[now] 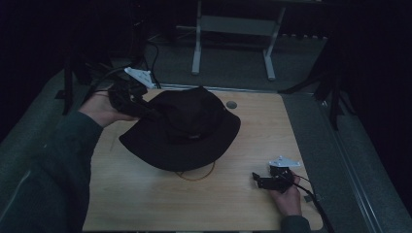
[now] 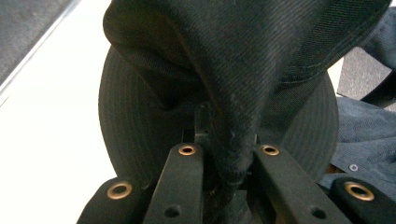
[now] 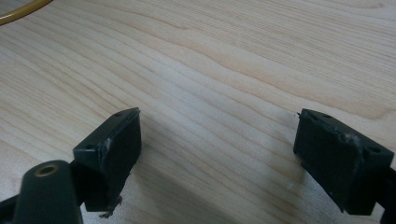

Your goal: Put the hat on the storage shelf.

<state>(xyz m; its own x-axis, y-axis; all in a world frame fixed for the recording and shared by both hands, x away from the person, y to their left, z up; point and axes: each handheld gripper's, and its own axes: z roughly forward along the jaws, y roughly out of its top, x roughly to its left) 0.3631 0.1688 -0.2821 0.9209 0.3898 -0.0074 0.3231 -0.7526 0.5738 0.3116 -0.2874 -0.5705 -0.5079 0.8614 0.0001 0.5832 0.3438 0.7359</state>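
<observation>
A black bucket hat (image 1: 184, 131) lies on the wooden table (image 1: 145, 204), crown up, with a thin yellow cord (image 1: 197, 175) looping out under its near brim. My left gripper (image 1: 141, 104) reaches in from the left and is shut on a fold of the hat's crown. In the left gripper view that pinched fabric of the hat (image 2: 233, 70) rises between the two jaws of the left gripper (image 2: 229, 149). My right gripper (image 1: 262, 180) rests low at the table's near right, pointing left. It is open over bare wood (image 3: 219, 140), and the yellow cord (image 3: 18, 11) curves past the far corner.
A round cable hole (image 1: 231, 104) sits in the tabletop behind the hat. A white desk frame (image 1: 233, 29) stands on the grey floor beyond the far edge. Dark stands (image 1: 335, 92) flank the table at right and left.
</observation>
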